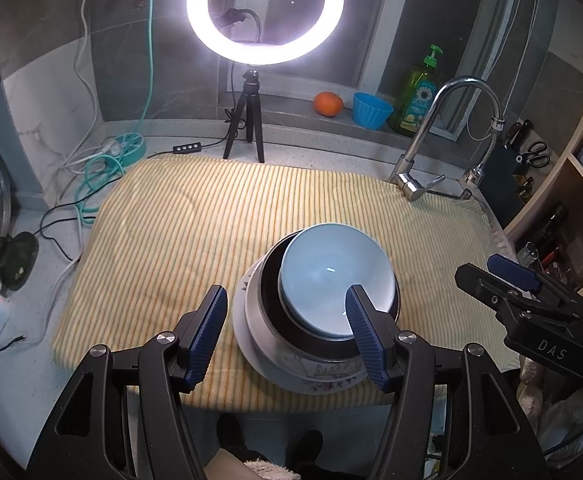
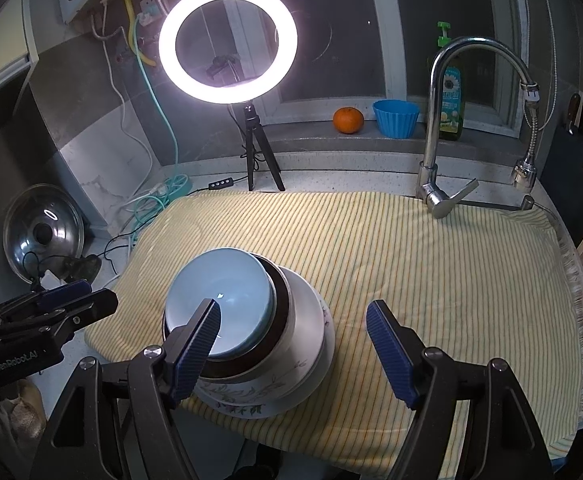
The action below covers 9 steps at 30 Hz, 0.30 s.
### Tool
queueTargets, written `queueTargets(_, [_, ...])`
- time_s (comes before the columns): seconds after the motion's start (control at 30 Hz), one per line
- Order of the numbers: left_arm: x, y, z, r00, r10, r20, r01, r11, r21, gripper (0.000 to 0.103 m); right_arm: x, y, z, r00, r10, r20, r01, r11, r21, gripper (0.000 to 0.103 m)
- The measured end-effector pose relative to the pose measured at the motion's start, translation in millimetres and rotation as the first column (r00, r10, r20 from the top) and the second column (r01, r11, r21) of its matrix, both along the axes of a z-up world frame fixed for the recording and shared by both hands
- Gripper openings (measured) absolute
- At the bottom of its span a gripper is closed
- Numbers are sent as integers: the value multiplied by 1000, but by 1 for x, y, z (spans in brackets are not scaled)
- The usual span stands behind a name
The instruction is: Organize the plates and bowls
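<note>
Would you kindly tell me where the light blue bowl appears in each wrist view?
Left wrist: light blue bowl right of centre, topping the stack.
Right wrist: light blue bowl left of centre, topping the stack.
Shared landmark: ring light at the back.

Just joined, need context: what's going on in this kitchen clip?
A person holds two grippers over a striped cloth by the faucet. The dishes are already one stack: a blue bowl nested in a dark bowl, in a white bowl, on a floral plate. The left gripper and the right gripper hover open beside the stack, holding nothing.
</note>
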<state>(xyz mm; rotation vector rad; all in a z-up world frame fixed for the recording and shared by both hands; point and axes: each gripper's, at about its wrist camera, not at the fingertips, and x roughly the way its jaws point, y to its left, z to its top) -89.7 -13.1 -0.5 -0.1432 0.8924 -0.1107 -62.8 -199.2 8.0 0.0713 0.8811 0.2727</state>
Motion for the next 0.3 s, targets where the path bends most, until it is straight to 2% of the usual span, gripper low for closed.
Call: queueTargets(0.3, [3, 3, -1, 1000, 5, -3, -5, 1000, -5, 62, 4, 2, -4, 1000, -1, -15, 1, 1000, 3, 72])
